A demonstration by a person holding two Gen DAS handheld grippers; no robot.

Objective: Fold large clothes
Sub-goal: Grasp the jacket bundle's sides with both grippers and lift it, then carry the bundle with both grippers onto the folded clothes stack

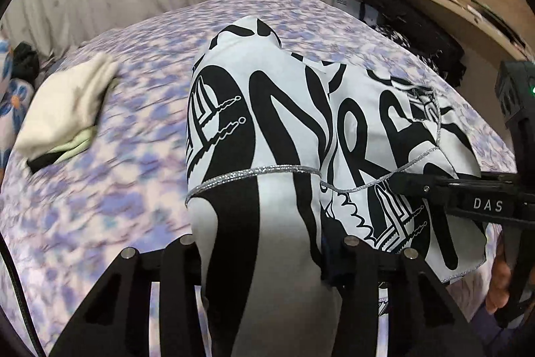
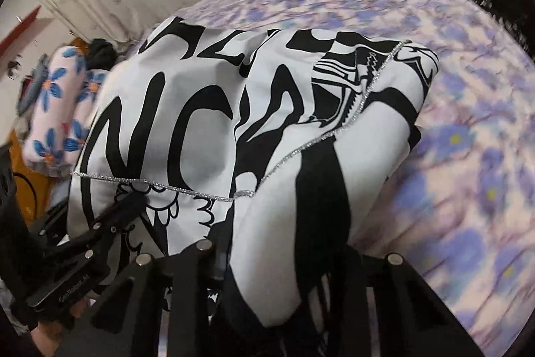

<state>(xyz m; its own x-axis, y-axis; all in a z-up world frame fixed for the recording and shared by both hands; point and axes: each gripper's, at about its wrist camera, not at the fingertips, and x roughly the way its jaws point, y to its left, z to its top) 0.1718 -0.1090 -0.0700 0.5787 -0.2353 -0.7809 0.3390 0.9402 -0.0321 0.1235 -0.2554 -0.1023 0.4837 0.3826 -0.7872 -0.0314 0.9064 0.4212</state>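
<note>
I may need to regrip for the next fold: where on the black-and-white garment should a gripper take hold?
On the silver-trimmed hem of the black-and-white garment, near a corner. It is a firm, visible edge running across the cloth. Come in from the near side, jaws straddling the edge, as the left gripper and right gripper do.

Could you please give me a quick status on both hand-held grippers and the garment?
Left hand-held gripper and right hand-held gripper both shut on black-and-white garment, lifted over floral bed. Cream folded pile off to the left, not obstructing.
</note>
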